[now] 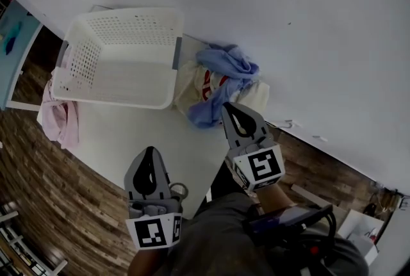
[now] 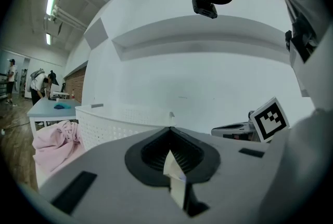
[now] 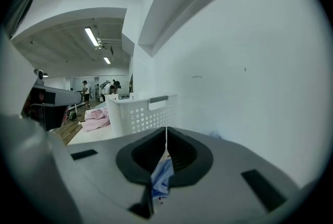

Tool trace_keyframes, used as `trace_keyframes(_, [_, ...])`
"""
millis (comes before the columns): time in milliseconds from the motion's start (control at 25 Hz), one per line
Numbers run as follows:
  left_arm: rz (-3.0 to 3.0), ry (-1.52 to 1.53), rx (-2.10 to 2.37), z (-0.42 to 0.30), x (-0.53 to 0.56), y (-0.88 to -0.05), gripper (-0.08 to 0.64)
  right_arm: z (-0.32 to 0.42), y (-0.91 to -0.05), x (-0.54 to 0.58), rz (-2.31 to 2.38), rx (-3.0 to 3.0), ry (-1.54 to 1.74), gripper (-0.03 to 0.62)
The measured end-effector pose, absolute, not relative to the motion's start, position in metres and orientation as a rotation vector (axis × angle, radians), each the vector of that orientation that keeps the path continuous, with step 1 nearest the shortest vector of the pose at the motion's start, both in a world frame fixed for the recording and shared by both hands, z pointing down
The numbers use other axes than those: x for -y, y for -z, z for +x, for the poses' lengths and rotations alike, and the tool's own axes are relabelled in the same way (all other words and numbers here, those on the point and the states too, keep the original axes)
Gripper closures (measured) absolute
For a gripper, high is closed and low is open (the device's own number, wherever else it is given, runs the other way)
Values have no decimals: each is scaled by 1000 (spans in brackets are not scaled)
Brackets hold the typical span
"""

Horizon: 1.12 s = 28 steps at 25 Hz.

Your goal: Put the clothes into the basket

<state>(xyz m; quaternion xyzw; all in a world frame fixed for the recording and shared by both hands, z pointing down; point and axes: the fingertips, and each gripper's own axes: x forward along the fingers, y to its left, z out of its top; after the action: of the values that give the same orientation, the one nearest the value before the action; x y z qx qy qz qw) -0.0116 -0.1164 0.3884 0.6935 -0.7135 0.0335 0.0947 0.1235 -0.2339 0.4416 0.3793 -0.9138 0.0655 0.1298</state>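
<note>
An empty white laundry basket [image 1: 83, 57] stands at the back left of the white table [image 1: 128, 134]. To its right lies a pile: a blue cloth [image 1: 227, 63] over a cream cloth with red print [image 1: 192, 79]. A pink cloth [image 1: 61, 118] hangs over the table's left edge. My right gripper [image 1: 225, 105] is shut, its tip over the near edge of the blue cloth; blue fabric shows through the slot behind its jaws [image 3: 166, 129], and no grip is evident. My left gripper [image 1: 150, 150] is shut and empty over the table's near edge, pointing toward the basket [image 2: 119, 119].
A white wall [image 1: 288, 25] runs close behind the basket and the pile. Wooden floor [image 1: 57, 204] surrounds the table. A small metal ring [image 1: 178, 190] lies near the table's front corner. A light blue table [image 1: 13, 31] stands at the far left, with people far off in the room.
</note>
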Motion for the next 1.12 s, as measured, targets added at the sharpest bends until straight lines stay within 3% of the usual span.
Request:
trace_keyframes(120, [2037,-121,2107,-11,131,-400,552,127,-455,250,1091,2643,-202,561])
trace_keyframes(280, [1993,-153,2090,-12,144,-420,552,128,-481,268,1059,2577,-149,330])
trace_keyframes(560, [1881,-200,2062,-23,154,-457,552,132,-537,291,1004,2422,-114,114])
trace_keyframes(720, [1830,-212,2043,-26,160,-478,552,128,-577,297,917,2379,-184,69])
trace_keyframes(960, [1798,-188,2044,-22,169,-483,552,127,-606,306,840,2345,-209,64])
trace_keyframes(1000, [1802,-185,2038,-21,170,-482,552,128,-606,307,850,2337,-215,73])
trace_keyframes(1120, [1812,-173,2032,-19,171,-482,552,132,-606,311,893,2317,-200,185])
